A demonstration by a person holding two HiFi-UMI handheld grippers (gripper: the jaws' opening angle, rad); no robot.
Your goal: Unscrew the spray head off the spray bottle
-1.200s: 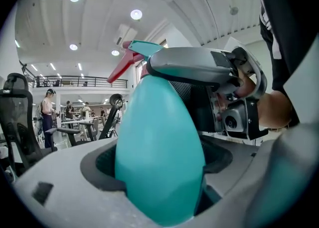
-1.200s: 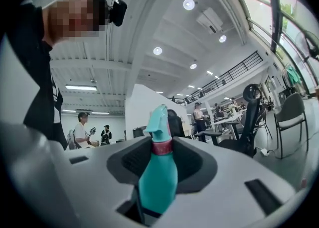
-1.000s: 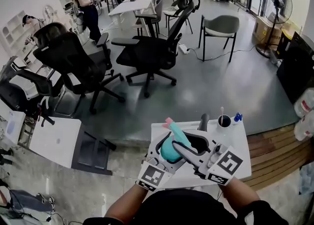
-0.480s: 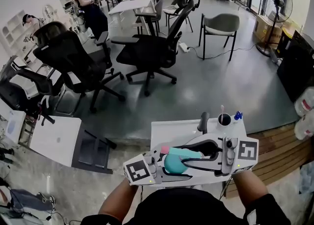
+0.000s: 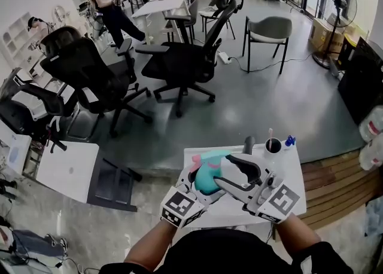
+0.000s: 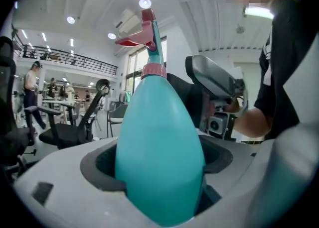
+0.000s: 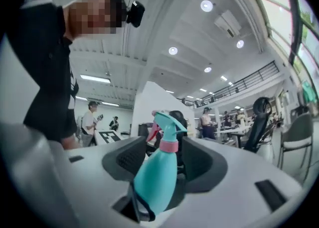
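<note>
Open-plan office, black swivel chairs [image 5: 182, 63], white desks [image 5: 158, 5], mezzanine railing [image 6: 65, 57]

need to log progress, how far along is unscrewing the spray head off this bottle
Done: nothing visibly; the spray head sits on the bottle at its pink collar. In hand: the left gripper clamps the bottle's body; the jaws of the right gripper have just been opening and stand apart around the bottle. Left: grip the head, twist it off.
</note>
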